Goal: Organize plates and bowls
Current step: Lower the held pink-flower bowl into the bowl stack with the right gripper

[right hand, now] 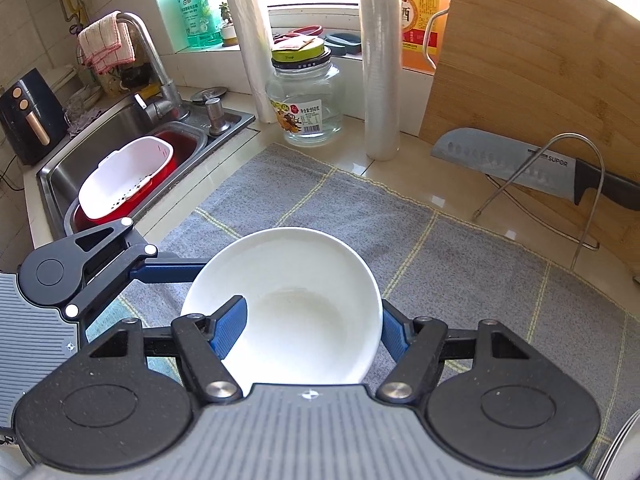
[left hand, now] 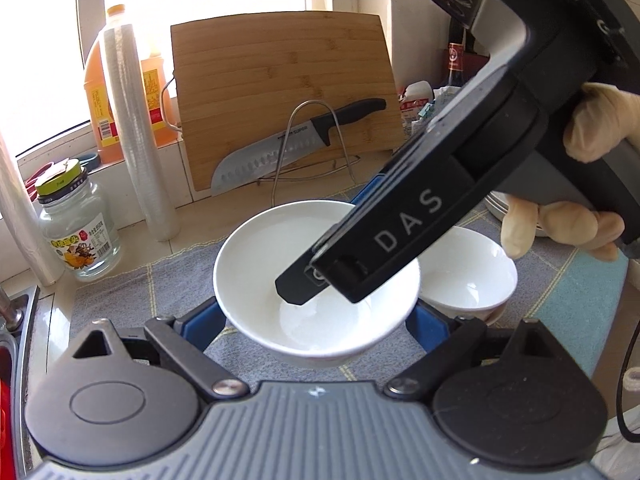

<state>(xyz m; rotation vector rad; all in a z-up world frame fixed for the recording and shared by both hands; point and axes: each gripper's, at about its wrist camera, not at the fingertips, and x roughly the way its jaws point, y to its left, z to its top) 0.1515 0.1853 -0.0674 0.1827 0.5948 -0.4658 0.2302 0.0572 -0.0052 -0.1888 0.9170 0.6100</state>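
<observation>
A white bowl sits between the blue fingers of my left gripper, one on each side under its rim. The jaws stand wide and seem to grip it above the grey mat; the fingertips are hidden. My right gripper comes in from the right in a gloved hand. Its left pad is inside the bowl and its other finger is outside the rim, jaws wide, pinching nothing. A second white bowl stands on the mat to the right.
A bamboo cutting board leans at the back with a knife on a wire stand. A glass jar, wrap roll and oil jug stand left. The sink holds a white basket. Plate rims show at the right edge.
</observation>
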